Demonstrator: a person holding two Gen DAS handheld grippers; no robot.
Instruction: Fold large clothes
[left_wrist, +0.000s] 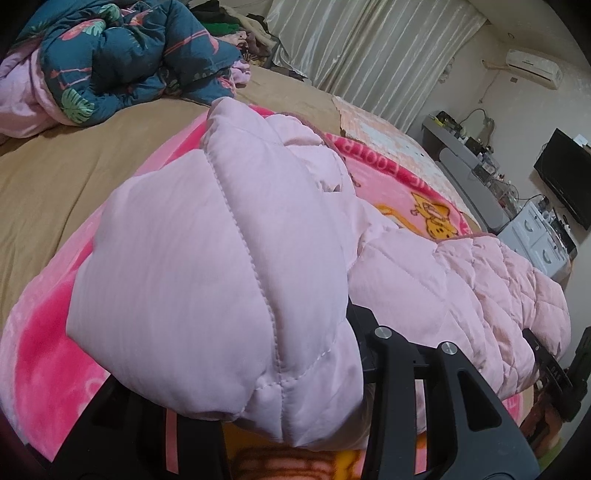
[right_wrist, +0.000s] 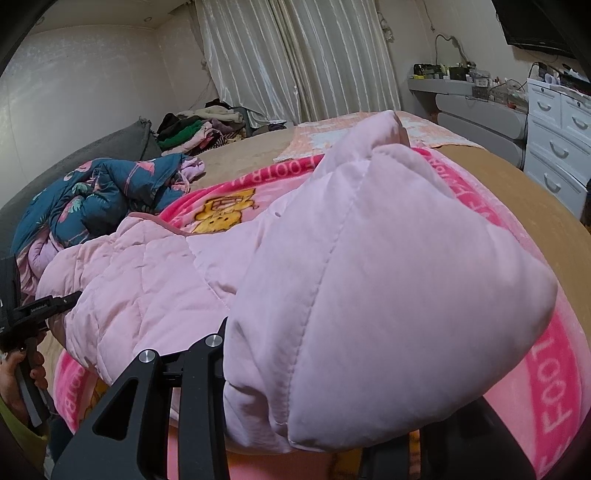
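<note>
Between fingers of both grippers: pink padded jacket (left_wrist: 207, 258), each hand pinching one bunched end, fingers narrow on fabric. Left gripper (left_wrist: 295, 398), right gripper (right_wrist: 325, 406). Jacket's long axis spans gripper to gripper, body sagging onto pink blanket (right_wrist: 546, 387) ahead of fingers; neither hand nearer.

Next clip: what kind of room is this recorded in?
Most likely a home bedroom: a large bed spread with a pink blanket and a crumpled quilt, a white chest of drawers, and curtains.
</note>
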